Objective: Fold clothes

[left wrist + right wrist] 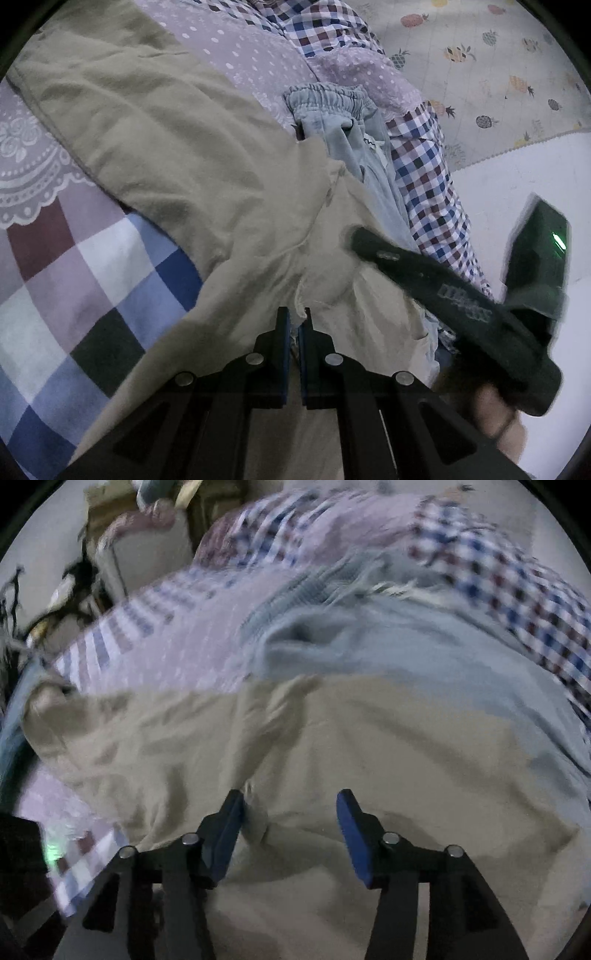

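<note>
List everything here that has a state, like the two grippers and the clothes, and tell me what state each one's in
left gripper: shut on the beige garment's edge.
right gripper: open, above the beige cloth.
beige garment: spread on the bed, wrinkled, not folded.
light blue pants: crumpled beside it, partly under it.
checkered bedsheet: lying flat.

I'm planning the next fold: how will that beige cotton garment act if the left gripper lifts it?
Probably floppy: the beige cotton garment lies creased and drapes over the checked bedspread. Likely light, since the left gripper pinches just an edge. It may drag the light blue elastic-waist trousers it overlaps.
</note>
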The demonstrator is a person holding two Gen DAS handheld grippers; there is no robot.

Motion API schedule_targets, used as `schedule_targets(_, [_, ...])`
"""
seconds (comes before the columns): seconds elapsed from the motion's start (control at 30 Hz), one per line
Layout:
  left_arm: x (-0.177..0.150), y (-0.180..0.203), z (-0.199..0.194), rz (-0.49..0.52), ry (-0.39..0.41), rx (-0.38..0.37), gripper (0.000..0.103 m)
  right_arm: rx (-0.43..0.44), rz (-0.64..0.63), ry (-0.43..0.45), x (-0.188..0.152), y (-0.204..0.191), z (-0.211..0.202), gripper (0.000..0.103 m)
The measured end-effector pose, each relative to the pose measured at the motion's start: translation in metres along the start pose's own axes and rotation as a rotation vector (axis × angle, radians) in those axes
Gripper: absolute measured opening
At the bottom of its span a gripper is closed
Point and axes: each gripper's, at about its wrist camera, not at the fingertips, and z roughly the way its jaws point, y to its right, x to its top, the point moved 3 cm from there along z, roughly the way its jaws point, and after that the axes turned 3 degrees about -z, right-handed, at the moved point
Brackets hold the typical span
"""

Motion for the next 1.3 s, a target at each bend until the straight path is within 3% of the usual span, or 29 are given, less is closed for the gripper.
schedule_targets(0.07, [0.0, 0.001, 0.0, 0.006, -0.001, 0.009, 0.003, -0.03, 0.033, 0.045, -0.006, 0.033, -0.031, 0.066])
schedule_targets(0.17, [0.0, 0.001, -0.001, 0.01, -0.005, 0.02, 0.003, -0.145, 0.143, 0.094, -0.029, 0.115, -0.082, 0.07])
schedule_targets(0.3, [-0.001, 0.0, -0.002, 0.011, -0.002, 0.017, 0.003, -0.333, 0.443, 0.143, -0.095, 0.251, -0.15, 0.07])
schedule_targets(0.4, [-0.002, 0.002, -0.001, 0.035, 0.007, 0.032, 0.003, -0.356, 0.684, 0.177, -0.153, 0.326, -0.181, 0.07])
schedule_targets(0.47, [-0.003, 0.002, 0.0, 0.044, 0.013, 0.039, 0.003, -0.305, 0.794, 0.189, -0.187, 0.358, -0.186, 0.07])
schedule_targets(0.63, [-0.003, 0.002, 0.001, 0.057, 0.03, 0.038, 0.003, -0.124, 0.822, 0.183, -0.226, 0.377, -0.166, 0.064])
schedule_targets(0.77, [-0.005, 0.004, 0.001, 0.084, 0.043, 0.051, 0.003, -0.065, 0.765, 0.167, -0.235, 0.375, -0.144, 0.061])
schedule_targets(0.87, [-0.005, 0.004, 0.002, 0.097, 0.05, 0.059, 0.003, -0.083, 0.759, 0.151, -0.236, 0.382, -0.124, 0.057])
schedule_targets(0.9, [-0.006, 0.004, 0.002, 0.102, 0.052, 0.062, 0.003, -0.079, 0.748, 0.149, -0.236, 0.381, -0.118, 0.045])
schedule_targets(0.93, [-0.006, 0.004, 0.002, 0.107, 0.054, 0.065, 0.003, -0.078, 0.728, 0.146, -0.235, 0.378, -0.115, 0.026])
schedule_targets(0.97, [-0.007, 0.004, 0.003, 0.113, 0.056, 0.069, 0.003, -0.099, 0.7, 0.141, -0.232, 0.374, -0.114, 0.002])
schedule_targets(1.13, [-0.007, 0.005, 0.002, 0.121, 0.051, 0.076, 0.003, -0.206, 0.654, 0.178, -0.229, 0.368, -0.14, 0.001])
schedule_targets(1.3, [-0.008, 0.005, 0.004, 0.132, 0.048, 0.085, 0.005, -0.346, 0.619, 0.003, -0.229, 0.366, -0.115, 0.003])
